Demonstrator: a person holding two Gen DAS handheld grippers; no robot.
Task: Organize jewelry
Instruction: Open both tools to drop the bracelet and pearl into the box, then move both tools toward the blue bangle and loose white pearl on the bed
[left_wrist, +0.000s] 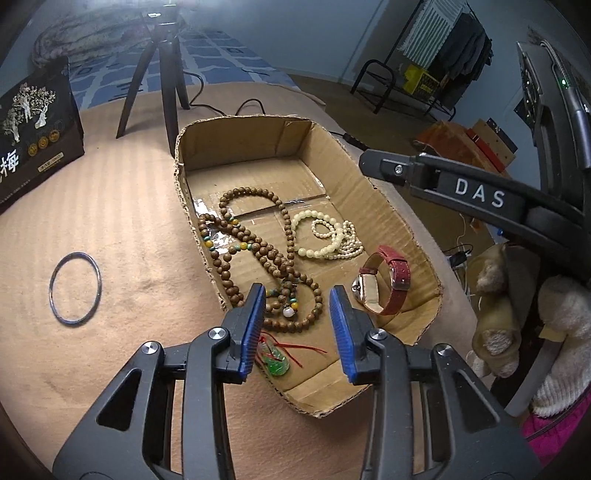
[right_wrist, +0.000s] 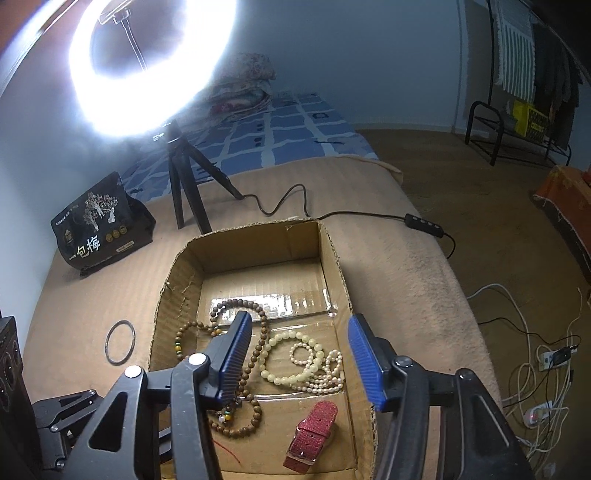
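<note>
An open cardboard box (left_wrist: 391, 206) (right_wrist: 332, 251) lies on the tan blanket. It holds brown wooden bead strands (left_wrist: 258, 251) (right_wrist: 255, 354), cream pearl bracelets (left_wrist: 328, 240) (right_wrist: 306, 362), a red-strap watch (left_wrist: 388, 284) (right_wrist: 314, 435) and a green pendant on red cord (left_wrist: 277, 362). A metal bangle (left_wrist: 75, 288) (right_wrist: 120, 347) lies on the blanket left of the box. My left gripper (left_wrist: 297, 317) is open and empty above the box's near end. My right gripper (right_wrist: 299, 354) is open and empty above the box; its finger also shows in the left wrist view (left_wrist: 443, 184).
A black printed bag (left_wrist: 33, 136) (right_wrist: 99, 225) and a ring light on a tripod (left_wrist: 162, 74) (right_wrist: 184, 192) stand behind the box, with its cable (right_wrist: 369, 216) on the blanket. Cables (right_wrist: 535, 369) lie on the floor to the right. A stuffed toy (left_wrist: 517, 325) sits at the right.
</note>
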